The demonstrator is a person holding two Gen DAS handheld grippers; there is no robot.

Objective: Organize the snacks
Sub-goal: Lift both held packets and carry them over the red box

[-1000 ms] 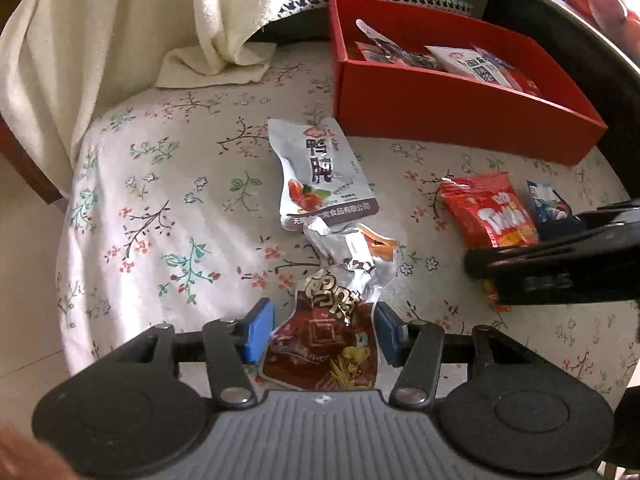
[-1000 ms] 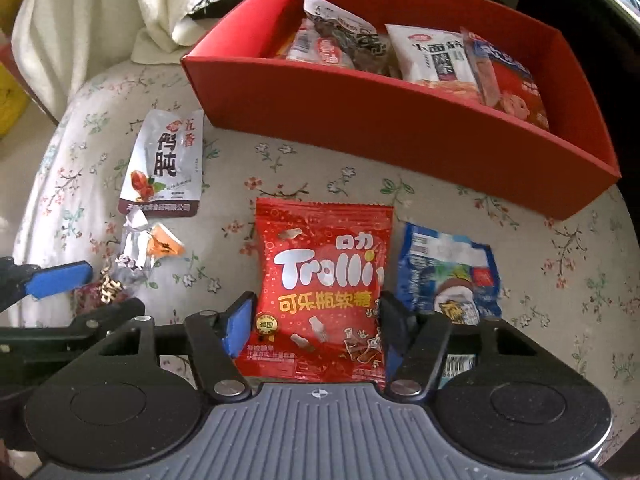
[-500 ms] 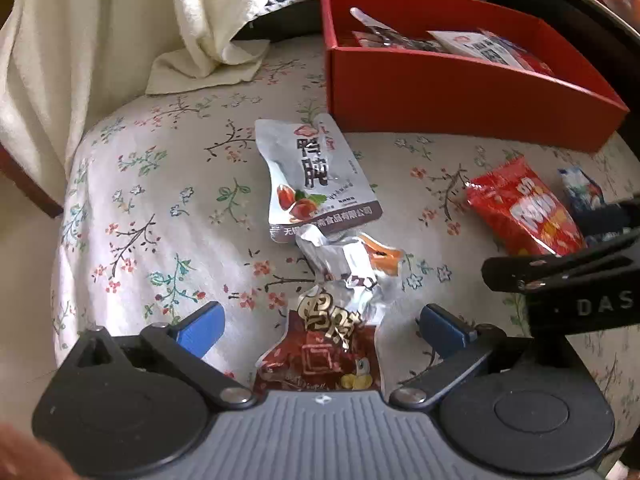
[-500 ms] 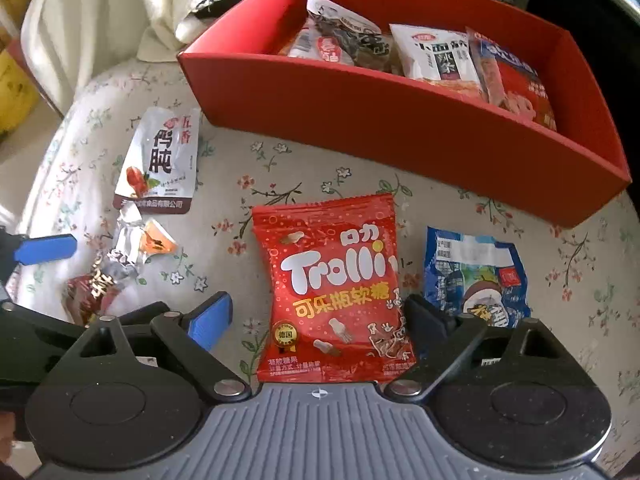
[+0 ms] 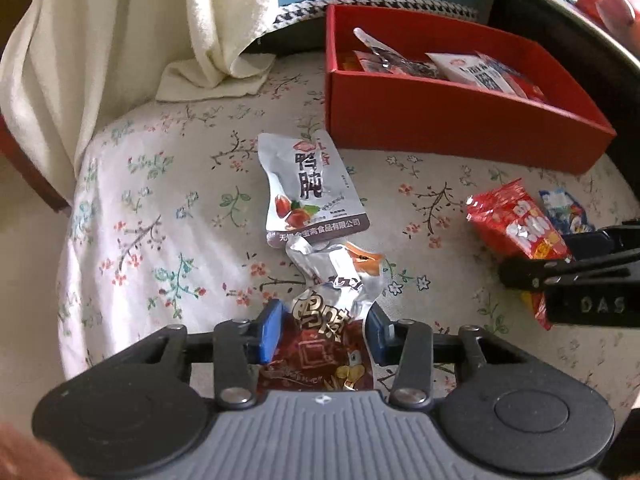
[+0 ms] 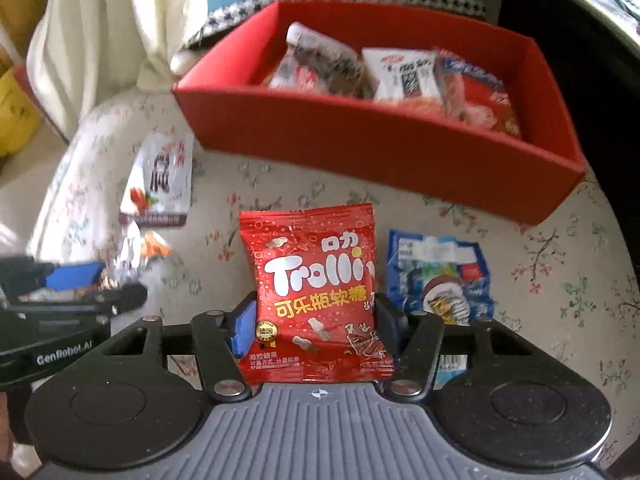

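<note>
My left gripper is shut on a crumpled dark red and silver snack packet near the front of the floral cushion. My right gripper is shut on the red Trolli gummy bag, which stands lifted between the blue pads. A silver packet with black characters lies just beyond the left gripper's packet. A blue packet lies right of the Trolli bag. The red box at the back holds several snack packets.
The floral cushion has a rounded left edge dropping to the floor. A cream towel hangs at the back left. A dark curved frame borders the right side behind the box.
Both grippers opened wide half a second ago and have closed again, the left on the dark red packet, the right on the Trolli bag, which now stands tilted up off the cushion.
</note>
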